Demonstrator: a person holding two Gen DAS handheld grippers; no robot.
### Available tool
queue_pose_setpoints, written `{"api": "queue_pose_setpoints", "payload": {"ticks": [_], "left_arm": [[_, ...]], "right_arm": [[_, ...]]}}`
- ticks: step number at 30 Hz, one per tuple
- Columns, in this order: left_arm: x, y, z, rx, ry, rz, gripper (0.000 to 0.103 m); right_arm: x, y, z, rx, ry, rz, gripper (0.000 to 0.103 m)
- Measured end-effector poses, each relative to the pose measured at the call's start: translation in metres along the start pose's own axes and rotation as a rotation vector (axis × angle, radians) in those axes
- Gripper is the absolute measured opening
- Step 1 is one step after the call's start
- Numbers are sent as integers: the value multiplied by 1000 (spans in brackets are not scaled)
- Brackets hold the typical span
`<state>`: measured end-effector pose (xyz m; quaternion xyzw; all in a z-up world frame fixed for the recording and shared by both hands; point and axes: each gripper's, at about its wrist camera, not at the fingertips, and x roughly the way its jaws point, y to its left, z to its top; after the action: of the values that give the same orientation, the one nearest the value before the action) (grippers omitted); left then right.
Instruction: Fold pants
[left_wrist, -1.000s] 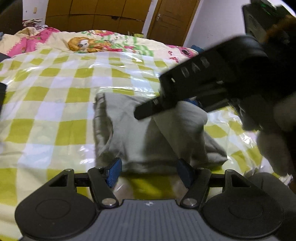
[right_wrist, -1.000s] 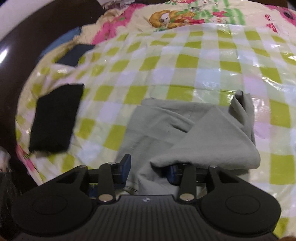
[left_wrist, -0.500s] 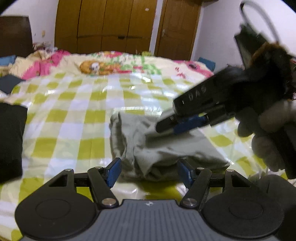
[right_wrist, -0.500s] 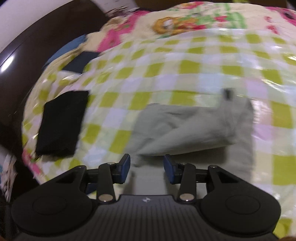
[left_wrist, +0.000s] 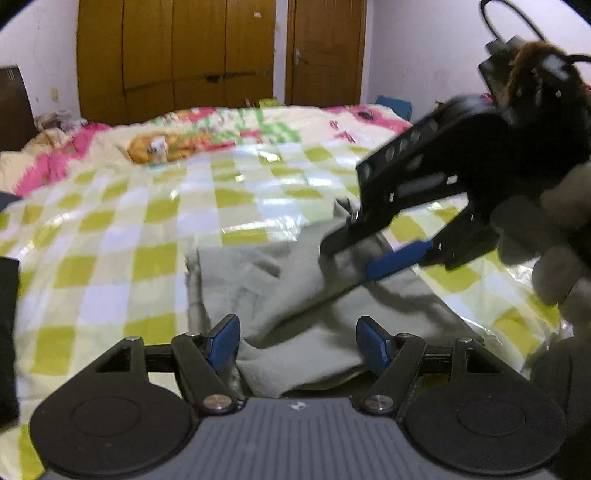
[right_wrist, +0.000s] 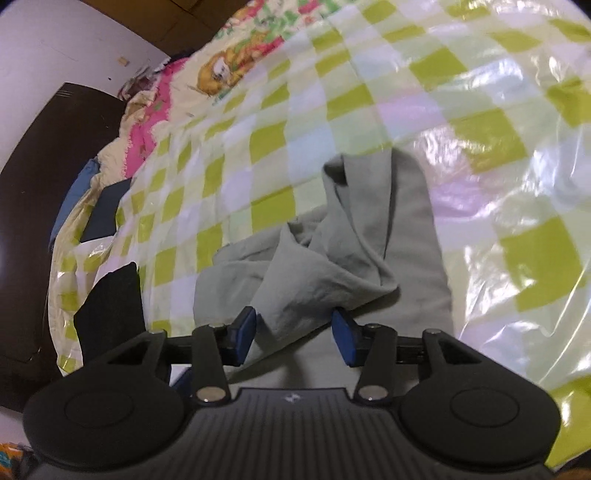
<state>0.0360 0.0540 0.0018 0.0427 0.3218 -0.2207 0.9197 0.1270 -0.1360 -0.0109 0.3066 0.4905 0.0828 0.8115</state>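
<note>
Grey pants (left_wrist: 306, 295) lie partly folded on the checked bed cover, and they show in the right wrist view (right_wrist: 369, 258) too. My left gripper (left_wrist: 299, 343) is open at the near edge of the pants, holding nothing. My right gripper (right_wrist: 295, 332) is open, with a loose fold of grey cloth lying between its spread fingers. From the left wrist view the right gripper (left_wrist: 351, 258) reaches in from the right over the pants with its jaws apart.
A green and white checked plastic cover (left_wrist: 147, 236) lies over the bed. A black folded garment (right_wrist: 110, 306) lies at the left edge. A cartoon-print quilt (left_wrist: 184, 140) is at the back. Brown wardrobes (left_wrist: 173, 55) and a door stand behind.
The right gripper has let go of the grey fold and opened wider, turning over the pants. The left gripper has risen and stayed open.
</note>
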Motion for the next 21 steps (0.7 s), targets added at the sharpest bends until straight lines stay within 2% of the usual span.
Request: {"api": "queue_pose_setpoints", "payload": {"ticks": [3, 6, 7, 8, 9, 10, 12, 14, 17, 18, 19, 21], "left_arm": [[-1, -5, 2, 37, -11, 28, 82], [7, -6, 2, 43, 12, 44, 81], [9, -6, 1, 43, 21, 52, 80], [10, -6, 0, 45, 27, 61, 73], [12, -6, -1, 47, 34, 71, 63], [13, -5, -2, 44, 41, 71, 58], [16, 1, -3, 10, 60, 55, 49], [14, 6, -3, -14, 56, 54, 46], [13, 8, -5, -31, 58, 42, 46], [13, 7, -5, -28, 60, 38, 46], [13, 6, -6, -25, 61, 33, 46], [12, 5, -8, -20, 58, 28, 46]], "right_arm": [[1, -6, 4, 41, -24, 44, 49], [16, -8, 8, 80, -5, 44, 51], [19, -7, 9, 76, -10, 36, 51], [21, -6, 10, 73, -18, 26, 50], [23, -5, 11, 66, -19, 17, 46], [25, -4, 12, 56, -24, 11, 26], [26, -4, 15, 63, -17, 24, 3], [23, 1, 17, 52, -23, 36, 3], [15, 19, 15, -48, -24, -25, 9], [14, 22, 14, -58, -16, -35, 14], [12, 25, 12, -52, -7, -43, 31], [7, 27, 7, -26, -7, -40, 55]]}}
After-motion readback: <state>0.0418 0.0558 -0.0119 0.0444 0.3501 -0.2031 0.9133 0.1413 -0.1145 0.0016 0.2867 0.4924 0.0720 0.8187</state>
